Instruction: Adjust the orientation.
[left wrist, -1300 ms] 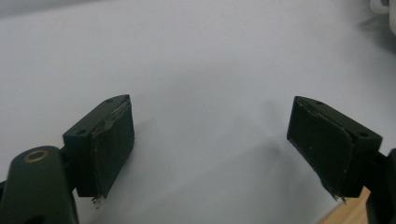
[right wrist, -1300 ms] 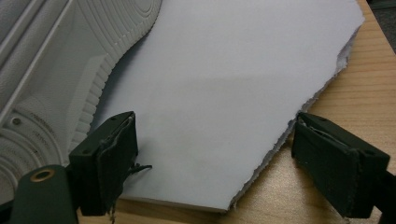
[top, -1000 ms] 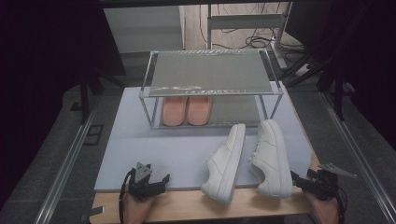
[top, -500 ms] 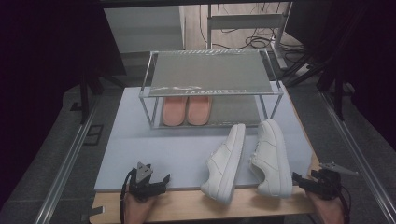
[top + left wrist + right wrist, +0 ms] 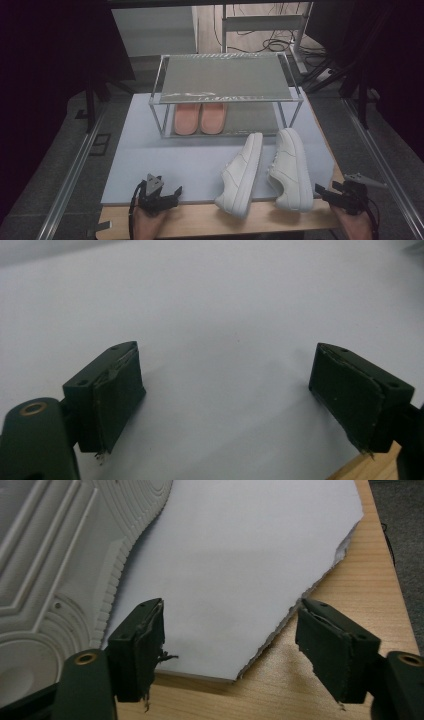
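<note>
Two white sneakers lie on their sides on the pale mat [image 5: 175,160]: one sneaker [image 5: 242,172] at the centre and another sneaker [image 5: 291,167] to its right. My right gripper [image 5: 334,194] rests at the table's front right corner, just right of that second sneaker, whose ribbed sole [image 5: 55,560] shows beside the jaws. The right gripper [image 5: 232,635] is open; its jaws have just been closing a little with nothing between them. My left gripper [image 5: 159,196] sits at the front left, and the left gripper [image 5: 225,395] is open over bare mat.
A metal rack [image 5: 225,77] with a flat top shelf stands at the back of the mat, and a pair of pink shoes [image 5: 200,117] sits under it. The mat's torn edge meets the wooden table [image 5: 360,605] at the front right. Floor rails run along both sides.
My right gripper has edged slightly to the right, away from the right sneaker. The left gripper and both sneakers have kept still.
</note>
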A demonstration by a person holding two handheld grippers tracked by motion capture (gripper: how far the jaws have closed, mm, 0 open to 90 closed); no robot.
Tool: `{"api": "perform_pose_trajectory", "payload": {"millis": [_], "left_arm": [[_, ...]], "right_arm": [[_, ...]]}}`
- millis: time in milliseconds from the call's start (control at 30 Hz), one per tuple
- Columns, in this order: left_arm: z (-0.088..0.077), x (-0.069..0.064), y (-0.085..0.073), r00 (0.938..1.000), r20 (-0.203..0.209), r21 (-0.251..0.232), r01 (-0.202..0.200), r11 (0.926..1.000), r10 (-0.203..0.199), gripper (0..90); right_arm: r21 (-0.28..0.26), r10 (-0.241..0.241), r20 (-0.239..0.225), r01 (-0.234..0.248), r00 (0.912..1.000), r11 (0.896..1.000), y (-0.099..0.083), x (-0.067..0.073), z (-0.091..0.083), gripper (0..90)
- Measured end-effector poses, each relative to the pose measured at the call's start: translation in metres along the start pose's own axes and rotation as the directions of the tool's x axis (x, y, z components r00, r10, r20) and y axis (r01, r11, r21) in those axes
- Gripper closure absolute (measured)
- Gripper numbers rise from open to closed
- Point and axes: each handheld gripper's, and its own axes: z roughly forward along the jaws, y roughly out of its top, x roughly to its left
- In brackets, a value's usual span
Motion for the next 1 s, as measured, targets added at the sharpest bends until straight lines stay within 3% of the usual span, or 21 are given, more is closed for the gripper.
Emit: {"api": "perform_pose_trajectory", "payload": {"millis": [267, 533, 800, 1000], "left_arm": [[0.000, 0.000, 0.000, 1.0000, -0.002, 0.000, 0.001, 1.0000, -0.001, 13.6], [0.000, 0.000, 0.000, 1.0000, -0.002, 0.000, 0.002, 1.0000, -0.002, 13.6], [0.000, 0.000, 0.000, 1.0000, -0.001, 0.000, 0.002, 1.0000, -0.002, 13.6], [0.000, 0.000, 0.000, 1.0000, -0.001, 0.000, 0.002, 1.0000, -0.002, 13.6]], "right_arm": [[0.002, -0.052, 0.001, 0.052, 0.9987, 0.999, 0.008, 0.007, -0.010, 48.8], [-0.019, -0.095, -0.027, 0.094, 0.9952, 0.995, 0.020, 0.019, -0.021, 68.1], [-0.008, -0.136, -0.065, 0.136, 0.9886, 0.991, 0.035, 0.035, -0.031, 86.2], [-0.024, -0.160, -0.095, 0.158, 0.9826, 0.987, 0.046, 0.043, -0.038, 89.4]]}}
